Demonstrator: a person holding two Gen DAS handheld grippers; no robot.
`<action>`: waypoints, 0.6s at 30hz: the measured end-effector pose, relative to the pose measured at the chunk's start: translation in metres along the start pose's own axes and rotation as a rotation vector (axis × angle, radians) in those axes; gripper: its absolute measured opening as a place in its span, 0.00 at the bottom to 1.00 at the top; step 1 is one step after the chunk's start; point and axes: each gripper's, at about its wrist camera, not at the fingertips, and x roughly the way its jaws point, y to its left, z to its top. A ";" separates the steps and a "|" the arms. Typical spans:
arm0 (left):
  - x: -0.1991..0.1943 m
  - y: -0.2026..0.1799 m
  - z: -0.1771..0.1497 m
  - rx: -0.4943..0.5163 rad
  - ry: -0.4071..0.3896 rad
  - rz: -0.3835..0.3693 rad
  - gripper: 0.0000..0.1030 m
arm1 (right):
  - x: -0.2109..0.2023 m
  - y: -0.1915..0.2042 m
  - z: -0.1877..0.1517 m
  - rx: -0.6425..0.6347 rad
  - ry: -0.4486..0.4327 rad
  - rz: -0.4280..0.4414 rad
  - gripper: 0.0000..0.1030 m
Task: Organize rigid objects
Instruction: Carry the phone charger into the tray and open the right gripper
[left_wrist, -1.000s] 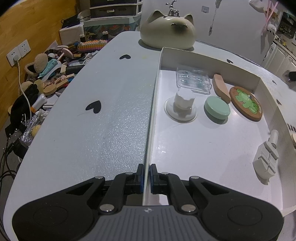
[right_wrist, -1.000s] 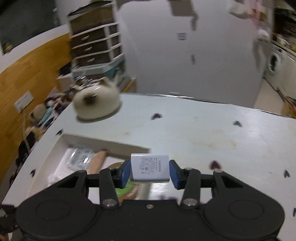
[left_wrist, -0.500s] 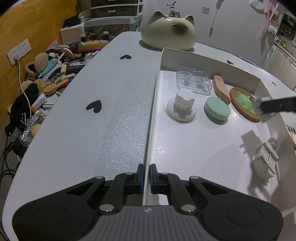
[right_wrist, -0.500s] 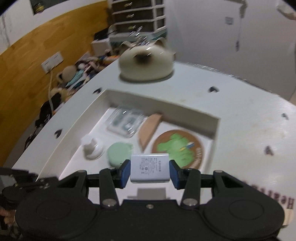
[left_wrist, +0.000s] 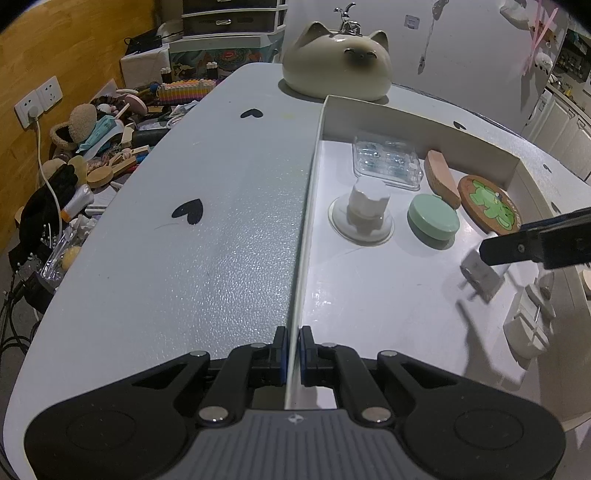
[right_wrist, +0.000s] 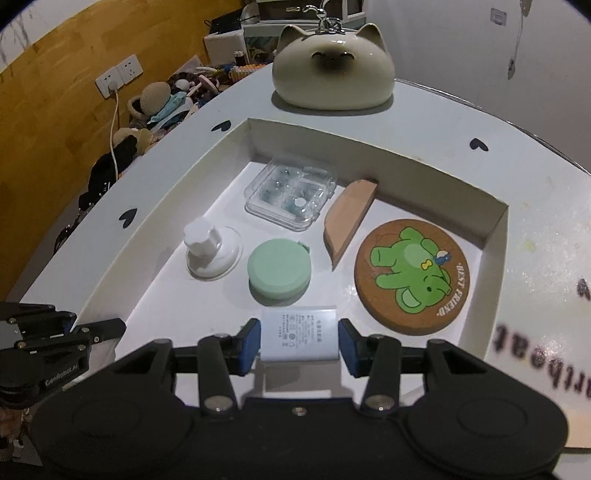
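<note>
A white charger (right_wrist: 299, 334) lies between the blue pads of my right gripper (right_wrist: 300, 343), low over the floor of the white tray (right_wrist: 369, 144). The jaws are opening and small gaps show on both sides of the charger. In the left wrist view the charger (left_wrist: 480, 275) is blurred just under the right gripper's black finger (left_wrist: 535, 245). My left gripper (left_wrist: 291, 350) is shut on the tray's thin left wall (left_wrist: 314, 177). The tray holds a white suction cup (right_wrist: 210, 251), a green round case (right_wrist: 279, 271), a wooden wedge (right_wrist: 349, 218), a clear plastic box (right_wrist: 291, 195) and a cork elephant coaster (right_wrist: 412, 277).
A white clip-like piece (left_wrist: 532, 321) lies at the tray's right side. A cat-shaped ceramic pot (right_wrist: 332, 74) stands on the table behind the tray. Clutter and a wall socket with a cable (left_wrist: 37, 107) sit beyond the table's left edge.
My right gripper has swung over the tray and sunk towards its floor, and its jaws have spread off the charger. The left gripper has kept its hold on the tray wall.
</note>
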 end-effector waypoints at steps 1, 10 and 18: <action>0.000 0.000 0.000 0.001 0.000 0.000 0.06 | -0.001 0.001 0.000 -0.003 -0.007 -0.005 0.79; 0.000 0.000 0.000 0.001 0.000 -0.001 0.06 | -0.009 0.004 -0.003 -0.004 -0.010 0.011 0.87; 0.000 0.001 0.000 0.001 0.000 -0.001 0.06 | -0.029 -0.004 -0.006 0.039 -0.047 0.014 0.92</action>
